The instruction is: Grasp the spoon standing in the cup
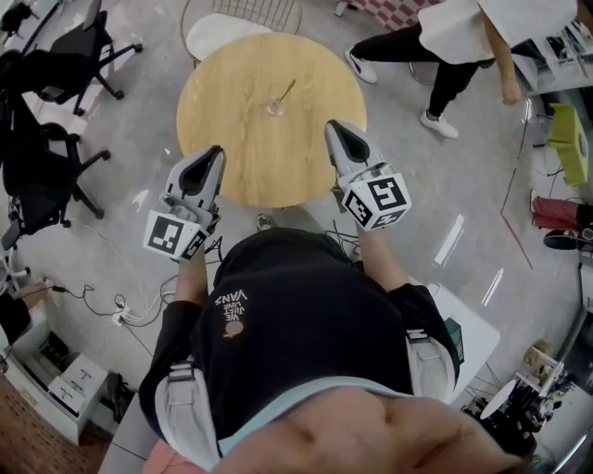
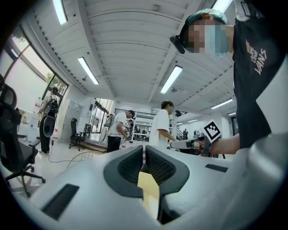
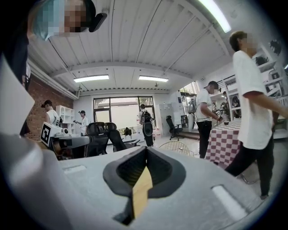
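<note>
1. Well, the left claw (image 2: 144, 152) is sitting fully closed in its own view, the two dark ribbed pads pressing together along one thin seam, and it is gripping nothing.
2. Likewise, the right claw (image 3: 145, 153) is showing its pads meeting flat against each other, and it is holding nothing either.
3. From the head view, the left claw (image 1: 214, 151) and the right claw (image 1: 333, 127) are both hovering over the near edge of the table (image 1: 232, 148), well apart from each other and pointing away from the person's body.
4. Each claw's view is looking out across the room and ceiling rather than down at the tabletop; the left one is catching the right claw's marker cube (image 2: 212, 130) off to the side.
5. Further out, the cup (image 1: 275, 107) is standing upright toward the far middle of the round wooden table, well apart from both claws.
6. Inside it, the spoon (image 1: 285, 92) is leaning with its handle tilting up and to the right, away from the person.
7. Beyond the table, a wire chair (image 1: 243, 20) is waiting at the far edge, and a person in a white top (image 1: 463, 32) is standing off to the right.
</note>
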`<state>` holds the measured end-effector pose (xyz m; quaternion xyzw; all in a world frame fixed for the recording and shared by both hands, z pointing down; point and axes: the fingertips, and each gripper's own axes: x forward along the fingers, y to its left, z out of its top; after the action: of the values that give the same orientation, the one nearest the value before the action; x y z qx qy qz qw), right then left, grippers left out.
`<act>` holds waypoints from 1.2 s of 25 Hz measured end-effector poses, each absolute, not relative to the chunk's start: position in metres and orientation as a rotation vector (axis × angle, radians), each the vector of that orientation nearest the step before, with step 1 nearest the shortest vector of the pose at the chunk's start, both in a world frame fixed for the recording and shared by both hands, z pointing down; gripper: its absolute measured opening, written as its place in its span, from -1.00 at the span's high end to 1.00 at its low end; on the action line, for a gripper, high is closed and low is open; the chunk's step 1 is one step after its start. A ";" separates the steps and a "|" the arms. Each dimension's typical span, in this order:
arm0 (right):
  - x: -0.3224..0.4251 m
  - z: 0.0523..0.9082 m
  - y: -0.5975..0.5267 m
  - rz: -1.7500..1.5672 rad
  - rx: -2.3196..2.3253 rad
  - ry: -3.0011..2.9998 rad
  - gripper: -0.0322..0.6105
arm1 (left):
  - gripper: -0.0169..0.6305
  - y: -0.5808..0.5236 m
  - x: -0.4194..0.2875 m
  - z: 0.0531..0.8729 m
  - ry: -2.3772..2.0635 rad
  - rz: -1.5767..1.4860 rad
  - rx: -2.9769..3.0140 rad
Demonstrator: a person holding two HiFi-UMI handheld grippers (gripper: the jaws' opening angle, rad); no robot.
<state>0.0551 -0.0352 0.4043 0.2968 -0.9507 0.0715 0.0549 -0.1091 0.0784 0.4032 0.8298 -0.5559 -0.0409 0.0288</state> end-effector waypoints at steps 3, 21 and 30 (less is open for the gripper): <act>0.055 0.407 -0.051 0.216 0.891 -2.882 0.90 | 0.90 0.063 -0.108 0.401 -1.726 -0.136 2.561; 0.026 0.422 -0.147 0.232 0.808 -2.874 0.90 | 0.90 -0.013 -0.115 0.404 -1.806 -0.122 2.488; 0.015 0.437 -0.177 0.235 0.717 -2.884 0.90 | 0.90 -0.047 -0.116 0.412 -1.868 -0.132 2.434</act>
<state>0.0148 -0.1772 0.4374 0.2396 -0.9644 0.0786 0.0801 -0.1164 -0.0472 0.4123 0.7921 -0.6079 -0.0428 0.0351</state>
